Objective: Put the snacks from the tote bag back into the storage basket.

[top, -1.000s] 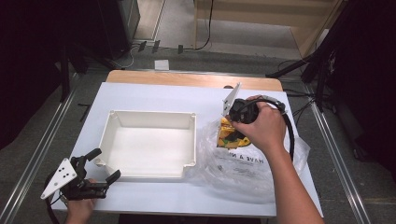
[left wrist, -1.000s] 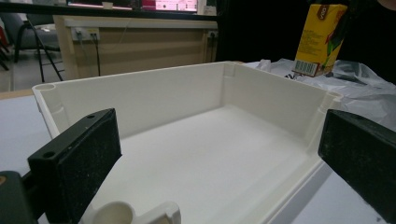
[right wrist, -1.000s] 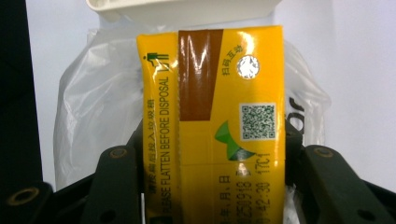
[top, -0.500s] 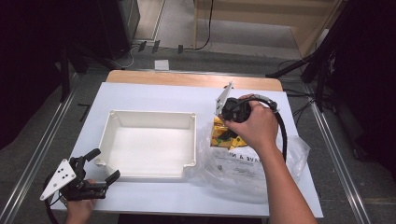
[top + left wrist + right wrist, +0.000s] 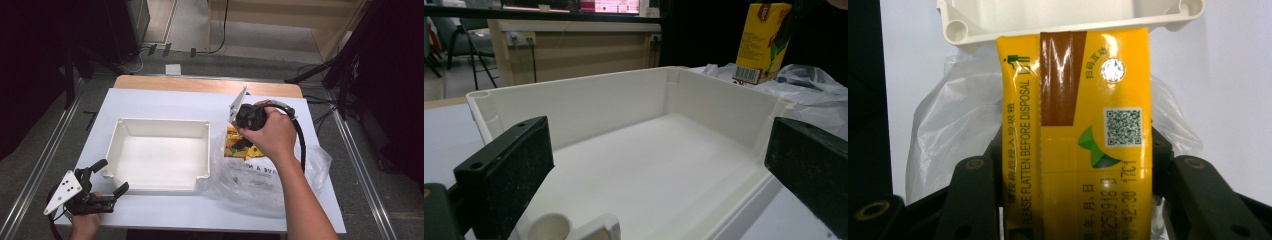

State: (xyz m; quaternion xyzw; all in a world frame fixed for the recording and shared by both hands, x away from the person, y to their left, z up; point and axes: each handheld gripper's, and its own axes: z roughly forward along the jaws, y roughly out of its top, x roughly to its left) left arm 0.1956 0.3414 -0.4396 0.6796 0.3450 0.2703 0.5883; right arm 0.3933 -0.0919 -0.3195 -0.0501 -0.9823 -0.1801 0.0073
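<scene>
right claw (image 5: 1075,200) was clamped on the yellow drink carton (image 5: 1075,130) above the plastic bag (image 5: 270,175) beside the white tray (image 5: 157,187), left claw (image 5: 102,177) idle and open; carton judged light, crushable and glossy, so hold its flat sides near mid-height.

In the high view the person's right hand (image 5: 270,134) covers the right gripper (image 5: 243,142), so how its jaws stand cannot be read there, and most of the yellow drink carton (image 5: 234,142) is hidden under that hand; the print on the clear plastic bag (image 5: 260,175) near the table's right edge is too small to read in full. In the right gripper view the carton's lower end is cut off by the bottom edge; the white tray (image 5: 1068,20) is cut off at the top.
</scene>
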